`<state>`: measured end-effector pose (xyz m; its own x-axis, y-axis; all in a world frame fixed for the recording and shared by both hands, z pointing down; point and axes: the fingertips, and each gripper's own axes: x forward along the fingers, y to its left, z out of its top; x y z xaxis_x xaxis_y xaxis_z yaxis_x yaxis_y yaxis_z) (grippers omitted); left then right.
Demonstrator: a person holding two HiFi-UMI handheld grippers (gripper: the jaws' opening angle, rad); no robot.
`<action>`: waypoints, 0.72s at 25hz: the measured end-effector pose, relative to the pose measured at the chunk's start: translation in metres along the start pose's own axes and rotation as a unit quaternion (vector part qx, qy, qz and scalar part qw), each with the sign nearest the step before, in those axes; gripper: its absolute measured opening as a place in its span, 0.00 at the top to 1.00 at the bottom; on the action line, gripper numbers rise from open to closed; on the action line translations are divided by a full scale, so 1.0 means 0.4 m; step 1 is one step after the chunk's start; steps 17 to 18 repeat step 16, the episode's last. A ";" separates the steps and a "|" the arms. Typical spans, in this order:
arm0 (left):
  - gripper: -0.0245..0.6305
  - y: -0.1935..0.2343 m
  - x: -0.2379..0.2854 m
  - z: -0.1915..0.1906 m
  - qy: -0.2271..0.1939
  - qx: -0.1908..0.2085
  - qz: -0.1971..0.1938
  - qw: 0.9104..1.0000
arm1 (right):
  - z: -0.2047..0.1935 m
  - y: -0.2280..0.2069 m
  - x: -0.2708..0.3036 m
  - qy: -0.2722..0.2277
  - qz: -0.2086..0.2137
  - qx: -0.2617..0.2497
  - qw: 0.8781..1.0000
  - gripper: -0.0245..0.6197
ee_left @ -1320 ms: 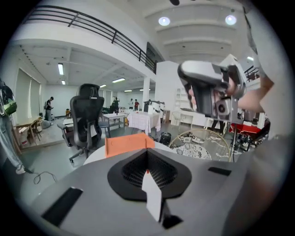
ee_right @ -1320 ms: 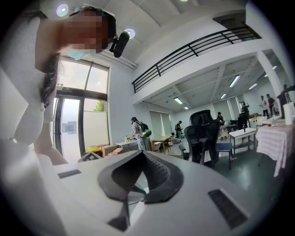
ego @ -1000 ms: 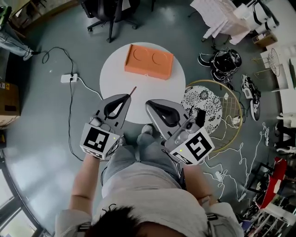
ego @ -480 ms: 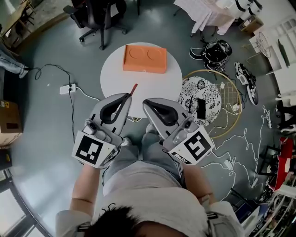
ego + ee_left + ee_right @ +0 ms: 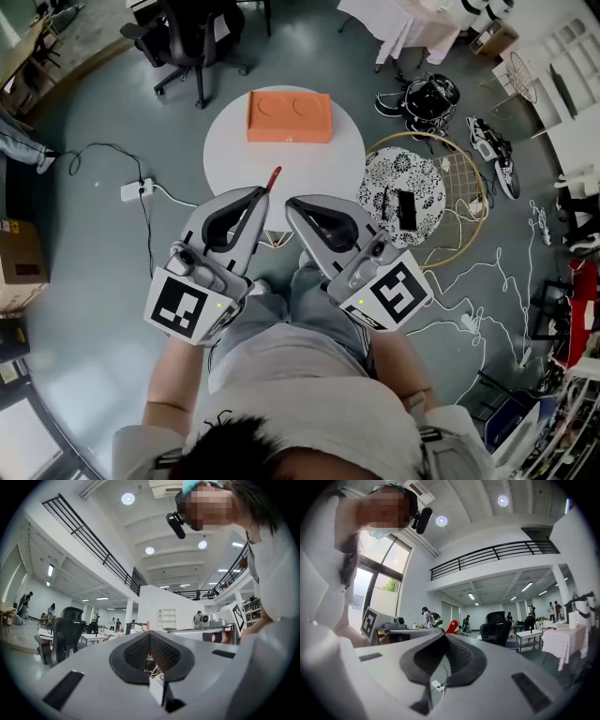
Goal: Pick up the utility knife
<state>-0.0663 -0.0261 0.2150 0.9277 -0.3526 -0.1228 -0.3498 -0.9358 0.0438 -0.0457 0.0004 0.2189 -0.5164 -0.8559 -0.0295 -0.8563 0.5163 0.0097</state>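
My left gripper (image 5: 261,192) is shut on the red utility knife (image 5: 273,177), whose end sticks out past the jaw tips over the near edge of the round white table (image 5: 323,164). In the left gripper view a sliver of the red utility knife (image 5: 148,625) shows beyond the closed tips. My right gripper (image 5: 291,204) hangs close beside the left one, jaws together with nothing between them. The right gripper view shows the red utility knife (image 5: 451,626) by the left gripper.
An orange box (image 5: 290,116) lies on the far part of the table. An office chair (image 5: 187,37) stands beyond it. A patterned round stand (image 5: 405,202) with a phone is at right, among cables and shoes. A power strip (image 5: 134,190) lies at left.
Both grippers have risen toward the head camera and now look larger; the left one still carries the knife, which shows redder at its tip. The table and floor have slid back.
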 end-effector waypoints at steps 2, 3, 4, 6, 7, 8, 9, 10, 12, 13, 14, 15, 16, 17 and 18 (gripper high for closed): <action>0.95 -0.008 -0.004 0.005 -0.004 0.001 -0.002 1.000 | 0.002 0.009 -0.005 0.000 0.000 -0.003 1.000 0.95; 0.95 -0.010 -0.006 0.008 -0.005 0.001 -0.002 1.000 | 0.003 0.012 -0.007 0.000 -0.001 -0.004 1.000 0.95; 0.95 -0.012 -0.009 0.009 -0.006 0.001 -0.002 1.000 | 0.004 0.015 -0.009 0.000 -0.001 -0.005 1.000 0.95; 0.95 -0.015 -0.015 0.012 -0.008 0.001 -0.002 1.000 | 0.006 0.021 -0.010 -0.001 -0.001 -0.007 1.000 0.95; 0.95 -0.016 -0.018 0.013 -0.010 0.002 -0.003 1.000 | 0.007 0.024 -0.010 -0.002 -0.001 -0.008 1.000 0.95; 0.95 -0.017 -0.021 0.015 -0.012 0.002 -0.003 1.000 | 0.008 0.027 -0.010 -0.003 -0.001 -0.009 1.000 0.95; 0.95 -0.017 -0.024 0.017 -0.013 0.002 -0.004 1.000 | 0.009 0.030 -0.009 -0.003 -0.001 -0.010 1.000 0.95; 0.95 -0.016 -0.026 0.018 -0.014 0.003 -0.005 1.000 | 0.010 0.033 -0.007 -0.003 -0.001 -0.011 1.000 0.95; 0.95 -0.015 -0.029 0.021 -0.014 0.003 -0.005 1.000 | 0.014 0.038 -0.005 -0.004 -0.001 -0.013 1.000 0.95; 0.95 -0.015 -0.030 0.023 -0.015 0.004 -0.005 1.000 | 0.016 0.040 -0.004 -0.004 0.000 -0.014 1.000 0.95; 0.95 -0.015 -0.030 0.025 -0.015 0.004 -0.005 1.000 | 0.018 0.041 -0.005 -0.004 0.000 -0.014 1.000 0.95; 0.95 -0.015 -0.030 0.028 -0.015 0.004 -0.006 1.000 | 0.020 0.042 -0.005 -0.004 0.000 -0.015 1.000 0.95; 0.95 -0.016 -0.030 0.031 -0.016 0.004 -0.006 1.000 | 0.022 0.043 -0.005 -0.004 0.000 -0.015 1.000 0.95; 0.95 -0.016 -0.030 0.031 -0.016 0.004 -0.006 1.000 | 0.022 0.043 -0.005 -0.004 0.000 -0.015 1.000 0.95; 0.95 -0.016 -0.030 0.031 -0.016 0.004 -0.006 1.000 | 0.022 0.043 -0.005 -0.004 0.000 -0.015 1.000 0.95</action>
